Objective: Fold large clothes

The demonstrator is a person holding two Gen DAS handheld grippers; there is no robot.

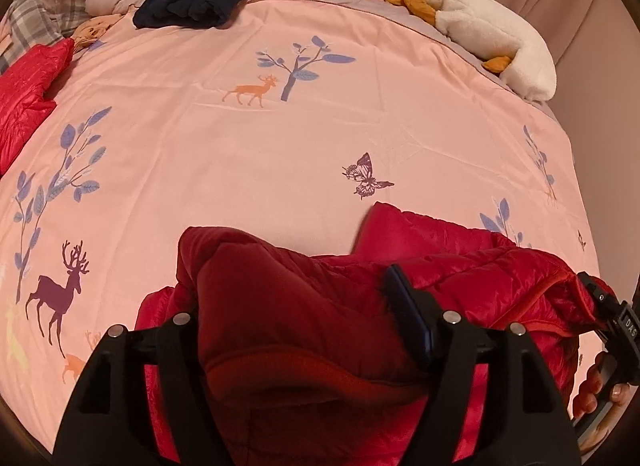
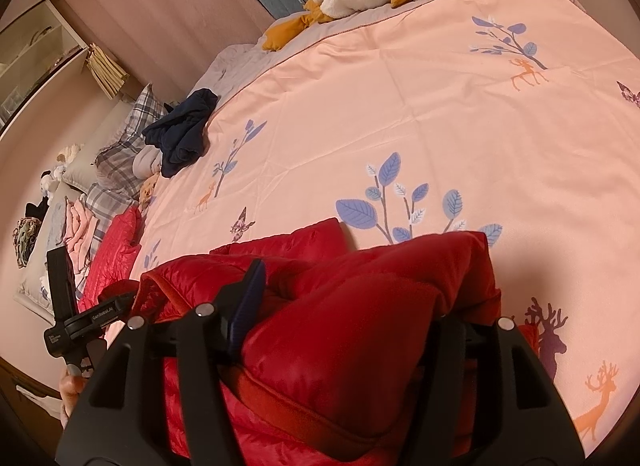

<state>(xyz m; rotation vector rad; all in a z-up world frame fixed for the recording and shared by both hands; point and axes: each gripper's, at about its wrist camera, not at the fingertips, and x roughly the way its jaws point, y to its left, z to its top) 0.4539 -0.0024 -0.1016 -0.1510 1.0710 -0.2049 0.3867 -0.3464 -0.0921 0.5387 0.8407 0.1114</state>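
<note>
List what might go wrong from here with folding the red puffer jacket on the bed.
1. The slick, puffy red jacket bulges between both claws; the left claw looks slack around it, so the fold may spring open.
2. The right claw holds a thick bunch that may slip out.
3. A second red garment lies at the bed's edge and could be mistaken for this one.
</note>
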